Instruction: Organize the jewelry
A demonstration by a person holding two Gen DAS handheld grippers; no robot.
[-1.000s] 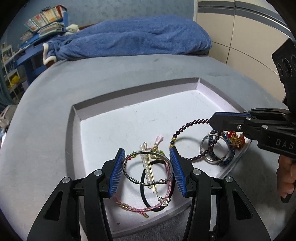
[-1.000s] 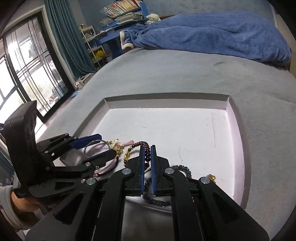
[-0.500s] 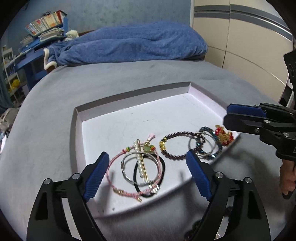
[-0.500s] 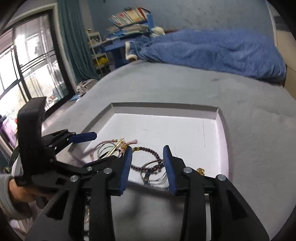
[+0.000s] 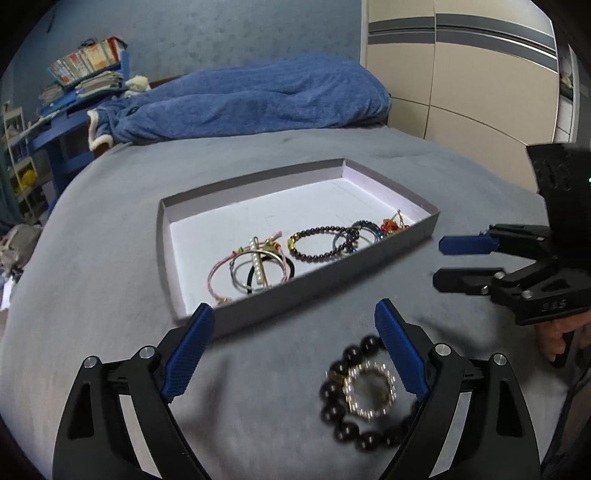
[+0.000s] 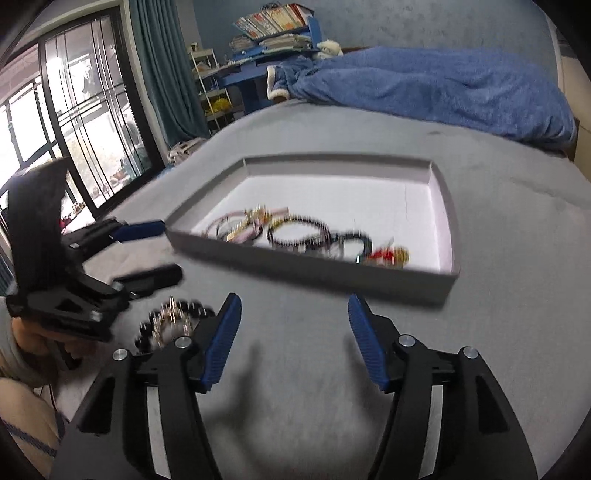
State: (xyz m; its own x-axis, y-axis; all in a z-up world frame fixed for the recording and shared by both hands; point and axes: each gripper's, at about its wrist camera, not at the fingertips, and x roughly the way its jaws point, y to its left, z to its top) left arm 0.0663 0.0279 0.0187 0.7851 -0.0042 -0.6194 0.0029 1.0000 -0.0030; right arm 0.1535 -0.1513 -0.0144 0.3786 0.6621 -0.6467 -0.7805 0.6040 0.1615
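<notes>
A shallow grey tray (image 5: 295, 291) with a white floor lies on the bed. Inside are pink cords, a silver bangle and a pearl pin (image 5: 255, 269), a purple bead bracelet (image 5: 321, 243), blue bracelets (image 5: 360, 230) and a red-gold piece (image 5: 393, 225). My left gripper (image 5: 293, 314) hangs in front of the tray, jaws opening. Below it on the cover lie a black bead bracelet (image 5: 364, 439) and a sparkly ring bracelet (image 5: 369, 391), untouched by the pads. My right gripper (image 6: 291, 301), jaws also opening, holds nothing. It faces the tray (image 6: 314, 269).
A blue blanket (image 5: 240, 99) is heaped at the bed's far end. A blue shelf with books (image 6: 273, 33) and a window (image 6: 74, 122) stand to the left, and a cream wardrobe (image 5: 461, 74) to the right. A hand (image 5: 557, 336) holds the right gripper's handle.
Both grippers drew back out of the tray and opened wide. The right one let go of the purple bead bracelet and the left one left the bangle. The black bead bracelet came into view.
</notes>
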